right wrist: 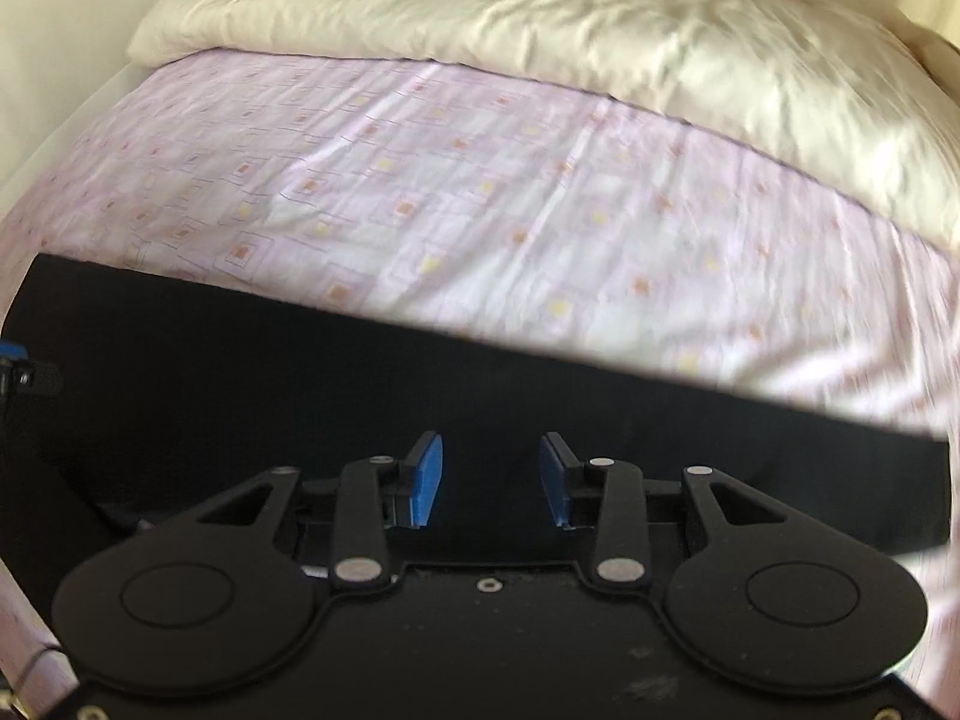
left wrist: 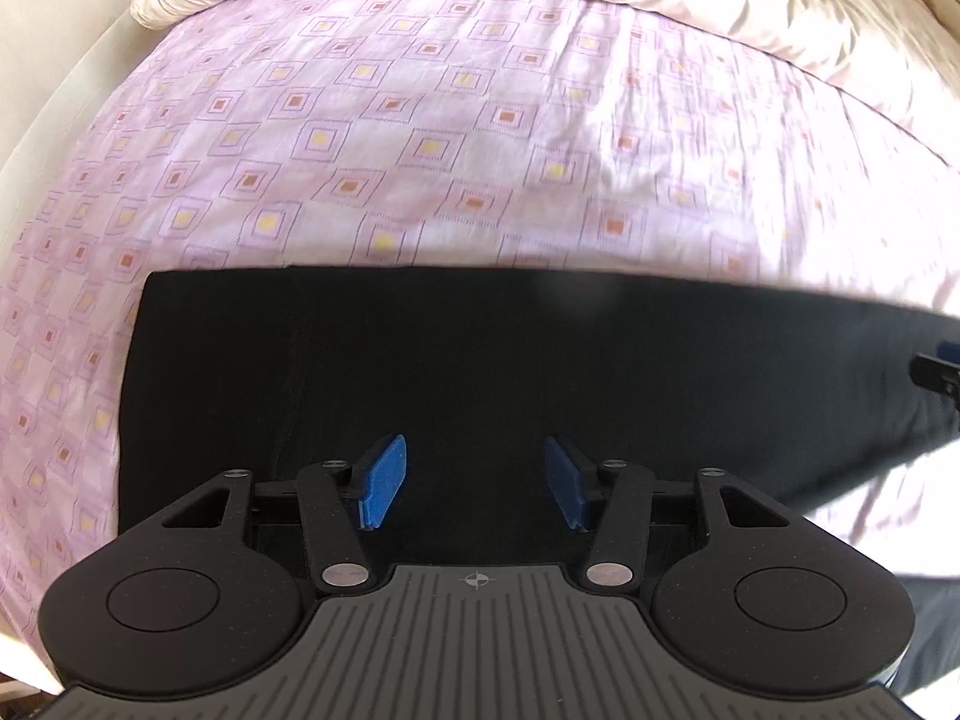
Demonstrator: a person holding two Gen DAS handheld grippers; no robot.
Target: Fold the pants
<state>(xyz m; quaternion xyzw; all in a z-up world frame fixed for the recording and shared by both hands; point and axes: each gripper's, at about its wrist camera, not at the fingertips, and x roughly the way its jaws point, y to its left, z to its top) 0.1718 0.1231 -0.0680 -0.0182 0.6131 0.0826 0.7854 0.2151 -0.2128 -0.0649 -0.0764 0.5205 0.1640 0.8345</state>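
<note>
**Clerk:** Item one?

**Keeper:** Black pants, laid flat on the bed across its near side as a long dark band. In the left wrist view the left end is a squared straight edge; the far edge runs straight across the sheet. In the right wrist view the same band slants down toward the right.

**Clerk:** Item two?

**Keeper:** Left gripper. Jaws open, blue pads well apart, nothing between them. It hangs over the pants, fabric filling the gap behind the pads. Whether the pads touch the cloth cannot be told.

**Clerk:** Item three?

**Keeper:** Right gripper. Jaws open likewise, blue pads apart, holding nothing. It too sits over the black fabric. Its tip also shows at the right edge of the left wrist view, over the pants; the left gripper's tip shows at the left edge of the right wrist view.

**Clerk:** Bedding?

**Keeper:** Bed sheet, pale lilac, printed with nested squares with yellow and orange centres, lightly creased. Cream duvet, rumpled, bunched along the far side of the bed beyond the sheet, well apart from the pants.

**Clerk:** Picture quality?

**Keeper:** Right side of both views blurred.
</note>
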